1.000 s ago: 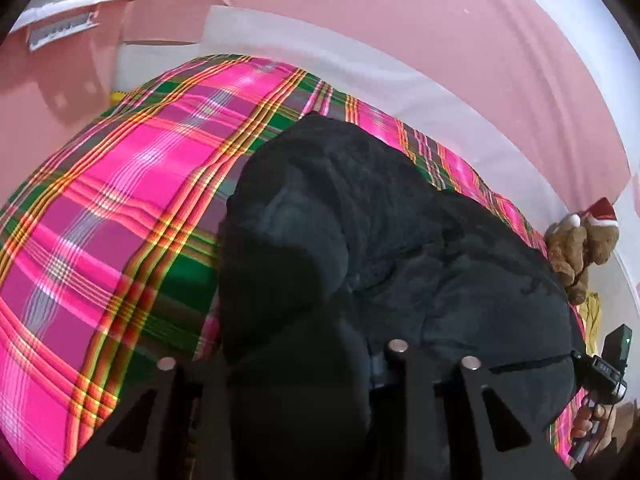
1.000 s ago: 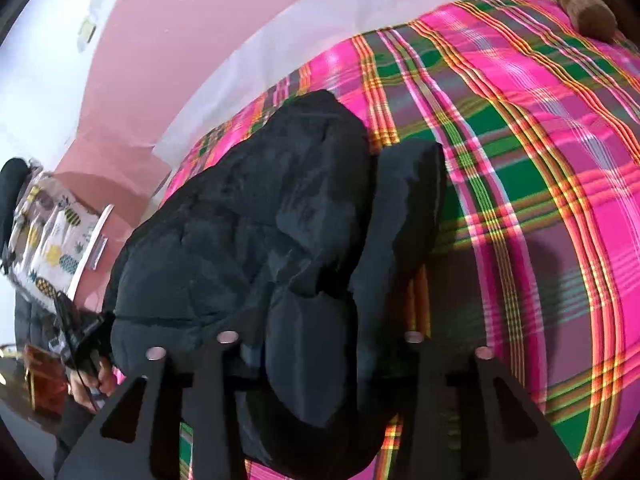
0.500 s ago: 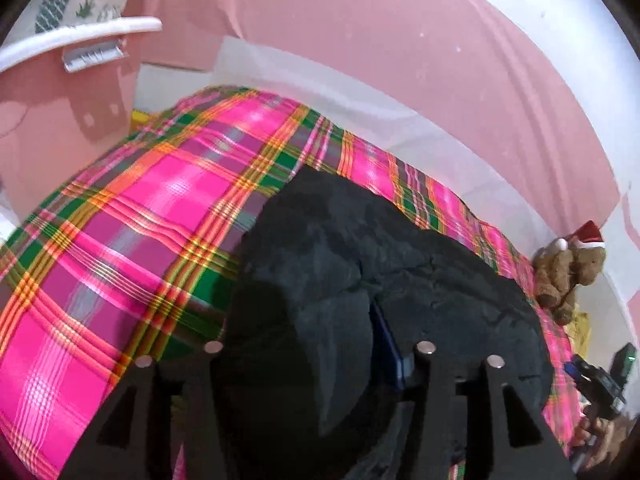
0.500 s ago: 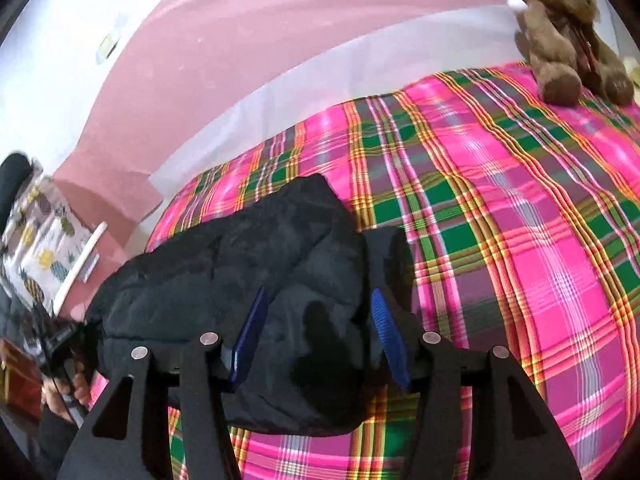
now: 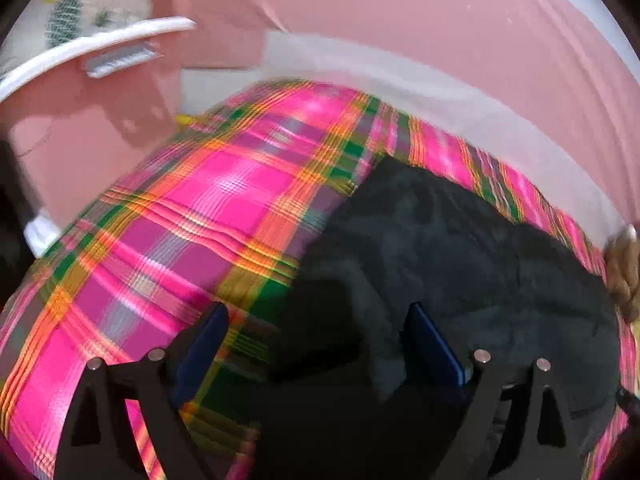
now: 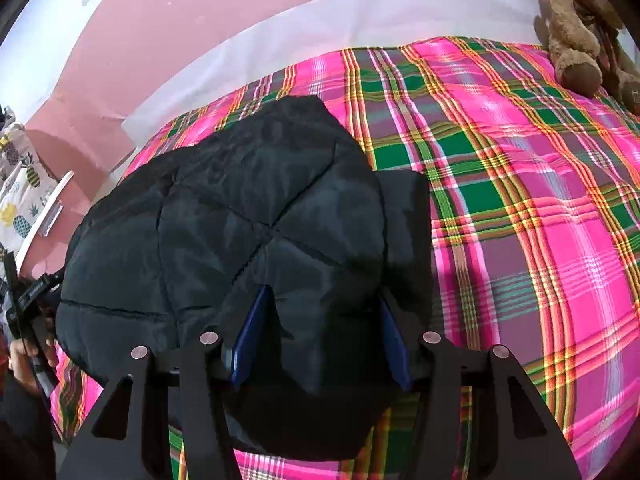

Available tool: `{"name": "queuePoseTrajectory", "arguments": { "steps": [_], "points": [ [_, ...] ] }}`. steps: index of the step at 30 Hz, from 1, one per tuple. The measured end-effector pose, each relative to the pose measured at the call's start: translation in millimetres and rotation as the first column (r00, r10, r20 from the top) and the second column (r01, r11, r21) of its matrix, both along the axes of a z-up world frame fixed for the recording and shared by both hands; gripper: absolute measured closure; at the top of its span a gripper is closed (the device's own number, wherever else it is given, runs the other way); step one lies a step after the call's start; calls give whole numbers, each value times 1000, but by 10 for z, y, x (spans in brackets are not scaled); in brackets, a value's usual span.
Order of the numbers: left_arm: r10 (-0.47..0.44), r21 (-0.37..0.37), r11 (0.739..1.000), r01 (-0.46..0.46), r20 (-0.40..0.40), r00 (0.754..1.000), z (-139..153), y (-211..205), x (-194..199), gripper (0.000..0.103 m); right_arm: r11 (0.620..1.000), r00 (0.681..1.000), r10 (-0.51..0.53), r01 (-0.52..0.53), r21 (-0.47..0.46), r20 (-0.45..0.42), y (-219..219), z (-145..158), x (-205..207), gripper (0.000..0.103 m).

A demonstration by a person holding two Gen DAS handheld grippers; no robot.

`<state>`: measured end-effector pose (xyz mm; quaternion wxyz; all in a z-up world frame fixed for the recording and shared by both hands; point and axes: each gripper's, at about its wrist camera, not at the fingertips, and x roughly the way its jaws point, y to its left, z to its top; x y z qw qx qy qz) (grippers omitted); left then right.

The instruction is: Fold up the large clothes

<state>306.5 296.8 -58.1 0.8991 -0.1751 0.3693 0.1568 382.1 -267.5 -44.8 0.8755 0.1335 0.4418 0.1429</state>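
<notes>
Since a second ago, both grippers are opening and backing away from the black quilted jacket (image 6: 248, 224), which was bunched between their fingers then and is now lying released in a folded heap on the bed. Seen from the right wrist, the jacket is sitting on the left half of the plaid bedspread (image 6: 540, 208), its quilted top layer puffed up and a narrower fold sticking out along its right side. The right gripper (image 6: 320, 340) is standing spread, its blue pads (image 6: 250, 332) showing on either side of the jacket's near bulge without squeezing it. In the blurred left wrist view, the left gripper (image 5: 316, 344) is likewise spread wide, one blue pad over the plaid and the other over the jacket (image 5: 460, 272), with the dark fabric lying loose between them. Around the bed, a white band is running along the base of the pink wall (image 6: 200, 20). A brown teddy bear (image 6: 580, 40) is sitting at the far right corner of the bedspread, well apart from the jacket. At the left, a pineapple-print cloth (image 6: 20, 184) is hanging over a white rail.
</notes>
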Motion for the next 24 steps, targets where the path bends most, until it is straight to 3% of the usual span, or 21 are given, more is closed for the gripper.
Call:
{"name": "queuePoseTrajectory", "arguments": {
  "steps": [3,9,24],
  "points": [
    [36,18,999,-36,2,999,72,88,-122,10,1000,999,-13,13,-10,30,11,122,-121,48],
    [11,12,1000,-12,83,997,372,-32,-593,11,1000,995,0,2,-16,102,-4,410,-569,48],
    [-182,65,982,176,101,978,736,-1250,-2038,11,994,982,8,12,-105,189,112,859,-2031,48]
  ]
}}
